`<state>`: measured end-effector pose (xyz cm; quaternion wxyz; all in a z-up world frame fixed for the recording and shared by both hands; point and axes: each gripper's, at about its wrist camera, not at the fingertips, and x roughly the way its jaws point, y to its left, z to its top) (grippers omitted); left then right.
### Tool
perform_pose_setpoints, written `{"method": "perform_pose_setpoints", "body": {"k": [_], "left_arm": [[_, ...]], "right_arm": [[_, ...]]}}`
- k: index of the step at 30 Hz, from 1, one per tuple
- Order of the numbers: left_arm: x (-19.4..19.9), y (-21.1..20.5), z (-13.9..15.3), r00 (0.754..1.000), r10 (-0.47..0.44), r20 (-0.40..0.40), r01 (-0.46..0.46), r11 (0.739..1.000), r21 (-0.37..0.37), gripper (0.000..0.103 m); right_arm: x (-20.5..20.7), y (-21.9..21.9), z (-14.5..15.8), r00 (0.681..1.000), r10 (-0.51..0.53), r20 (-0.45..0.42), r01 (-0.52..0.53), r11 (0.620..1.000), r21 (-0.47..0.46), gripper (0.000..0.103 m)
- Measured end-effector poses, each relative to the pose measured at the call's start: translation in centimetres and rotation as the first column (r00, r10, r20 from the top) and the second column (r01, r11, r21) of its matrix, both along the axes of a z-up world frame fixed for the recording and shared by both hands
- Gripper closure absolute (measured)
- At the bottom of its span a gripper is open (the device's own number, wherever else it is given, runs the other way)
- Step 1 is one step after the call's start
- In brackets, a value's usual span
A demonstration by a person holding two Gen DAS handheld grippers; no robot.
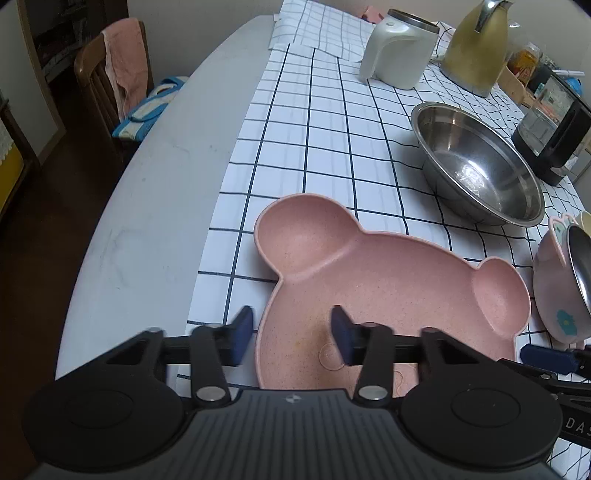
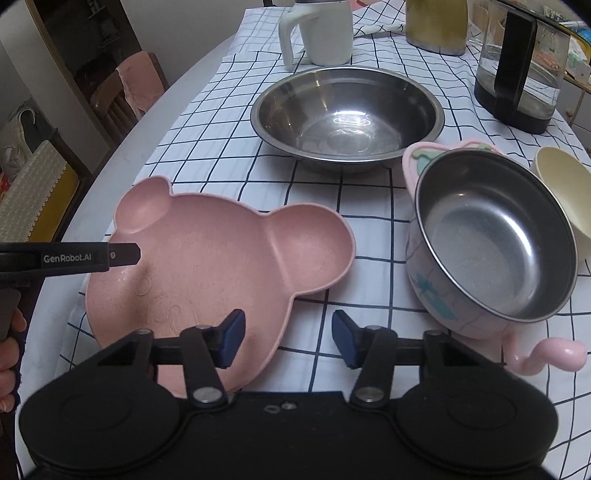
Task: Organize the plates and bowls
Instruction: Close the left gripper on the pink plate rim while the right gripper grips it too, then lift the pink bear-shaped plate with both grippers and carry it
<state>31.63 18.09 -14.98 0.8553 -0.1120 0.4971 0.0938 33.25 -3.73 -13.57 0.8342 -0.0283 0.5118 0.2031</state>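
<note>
A pink bear-shaped divided plate (image 1: 373, 291) lies on the checked cloth; it also shows in the right wrist view (image 2: 207, 266). My left gripper (image 1: 291, 338) is open, its jaws straddling the plate's near left rim. My right gripper (image 2: 288, 338) is open and empty, its left finger over the plate's near right edge. A large steel bowl (image 2: 347, 118) stands behind, also in the left wrist view (image 1: 476, 162). A pink steel-lined child's bowl (image 2: 491, 243) with a curled handle leans tilted at the right, at the left view's right edge (image 1: 557, 288). A cream bowl (image 2: 565, 192) sits behind it.
A white jug (image 2: 321, 29), a brass-coloured kettle (image 1: 476, 44) and a glass kettle with a black handle (image 2: 517, 66) stand at the back. The table's bare grey edge (image 1: 147, 206) curves along the left. A wooden chair (image 1: 107, 81) with a pink towel stands beyond it.
</note>
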Motion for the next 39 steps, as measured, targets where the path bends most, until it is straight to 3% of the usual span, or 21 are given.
{"method": "perform_pose_setpoints", "body": {"k": [5,7,10,14,26,39], "left_arm": [[-0.2,0.9,0.0,0.999,0.040,-0.005,-0.040,0.999,-0.020,0.083],[-0.3,1.3,0.0,0.999,0.052,-0.009,-0.053,0.998,-0.033,0.089],[-0.7,1.5,0.1,0.998,0.059,-0.007,-0.060,0.997,-0.051,0.090],[-1.7,1.0,0.7,0.999,0.047,0.008,-0.046,0.998,-0.033,0.091],[-7.7,-0.5,3.8,0.998,0.052,0.042,-0.049,0.996,-0.079,0.091],[-15.3,-3.5,8.8,0.996,0.019,0.087,-0.016,0.999,-0.033,0.091]], "right_arm": [[0.0,0.0,-0.2,1.000,-0.001,-0.017,0.001,1.000,0.021,0.075],[-0.2,0.0,-0.2,1.000,-0.008,-0.020,0.008,1.000,0.023,0.089],[-0.3,0.0,-0.1,1.000,-0.017,-0.014,0.018,1.000,0.017,0.094],[-0.7,-0.1,0.1,1.000,-0.024,-0.014,0.024,0.999,0.020,0.095],[-4.6,-1.7,2.9,0.999,0.011,0.038,-0.011,1.000,0.026,0.095],[-11.0,-4.4,7.1,0.996,0.032,0.080,-0.037,0.997,0.065,0.095]]}}
